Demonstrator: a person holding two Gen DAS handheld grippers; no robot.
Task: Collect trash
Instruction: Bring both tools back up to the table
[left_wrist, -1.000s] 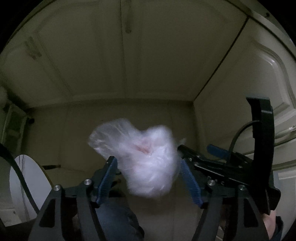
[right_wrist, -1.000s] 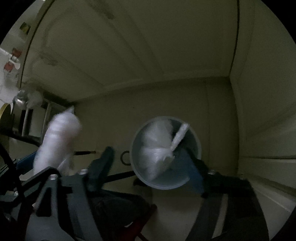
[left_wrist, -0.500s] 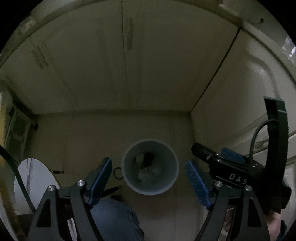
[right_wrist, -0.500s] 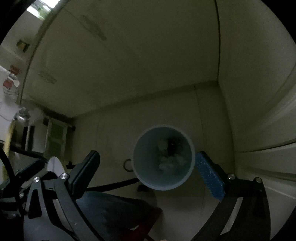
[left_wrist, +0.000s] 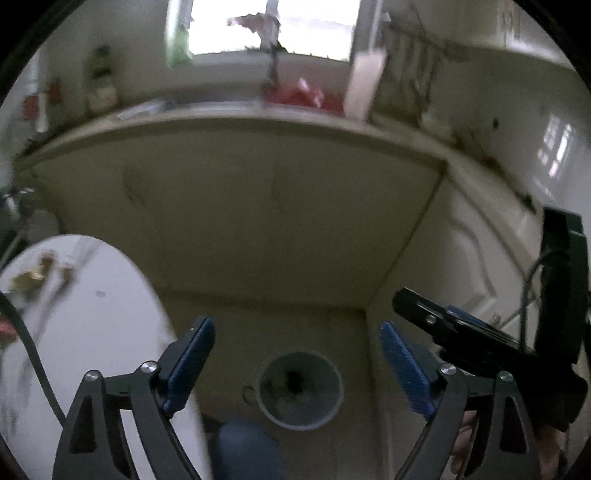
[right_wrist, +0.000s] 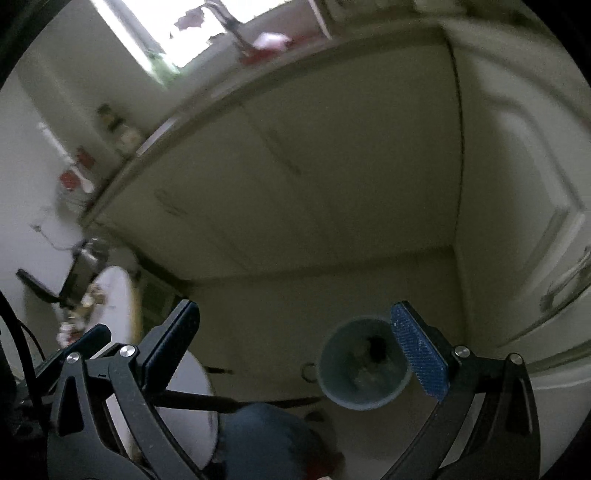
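pale floor (left_wrist: 236, 354), cream cabinets (left_wrist: 277, 206), window (left_wrist: 269, 26)

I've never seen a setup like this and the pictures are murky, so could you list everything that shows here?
Bin: one, grey-blue, round, on the floor by the cabinets, crumpled trash inside.
Cabinets: cream doors, behind and beside the bin.
Round table: one, white, left of the bin; small blurred items on top.
Counter: pale edge above the cabinets; something red and blurred bottles on it.
Window: one, bright, above the counter.
Person's knee: blue trousers, at the bottom edge.
Left hand-held gripper: black with blue pads, jaws opening, nothing between them.
Right hand-held gripper: black with blue pads, open, empty.
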